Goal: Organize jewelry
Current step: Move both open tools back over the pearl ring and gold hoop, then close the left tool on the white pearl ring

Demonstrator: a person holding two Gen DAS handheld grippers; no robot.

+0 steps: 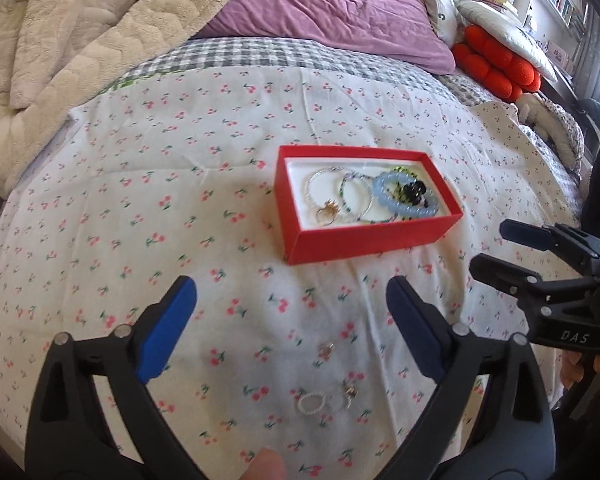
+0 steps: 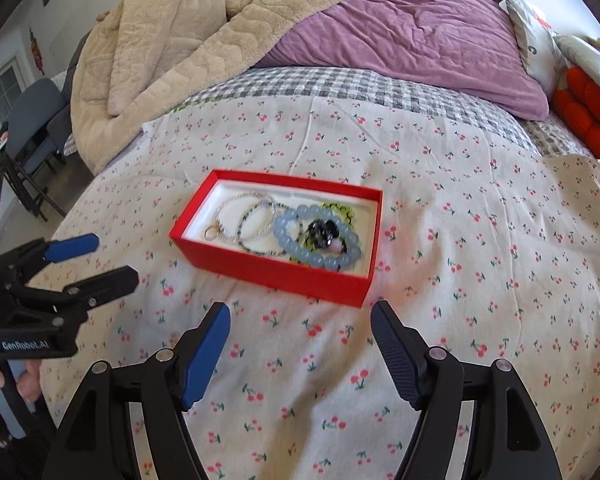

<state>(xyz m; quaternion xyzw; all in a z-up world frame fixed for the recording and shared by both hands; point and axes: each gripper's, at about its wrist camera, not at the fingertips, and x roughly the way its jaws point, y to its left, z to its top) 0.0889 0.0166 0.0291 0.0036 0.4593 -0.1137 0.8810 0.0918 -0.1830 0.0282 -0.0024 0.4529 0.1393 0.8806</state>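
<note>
A red box (image 1: pixel 364 240) (image 2: pixel 276 270) with a white lining lies on the cherry-print bedspread. It holds a pale blue bead bracelet (image 1: pixel 408 196) (image 2: pixel 320 240), thin beaded bracelets (image 1: pixel 354 200) and a gold ring (image 1: pixel 326 214). Loose on the bedspread, between my left gripper's fingers, lie a white pearl ring (image 1: pixel 311 403), a small gold piece (image 1: pixel 326 348) and another small gold piece (image 1: pixel 349 394). My left gripper (image 1: pixel 292 300) is open and empty above them. My right gripper (image 2: pixel 300 328) is open and empty, just in front of the box. It also shows in the left wrist view (image 1: pixel 486 246).
A beige fleece blanket (image 2: pixel 172 40) and a purple duvet (image 2: pixel 412 32) are heaped at the far side of the bed. An orange cushion (image 1: pixel 496 64) and pillows lie at the far right. A chair (image 2: pixel 32 128) stands beside the bed at the left.
</note>
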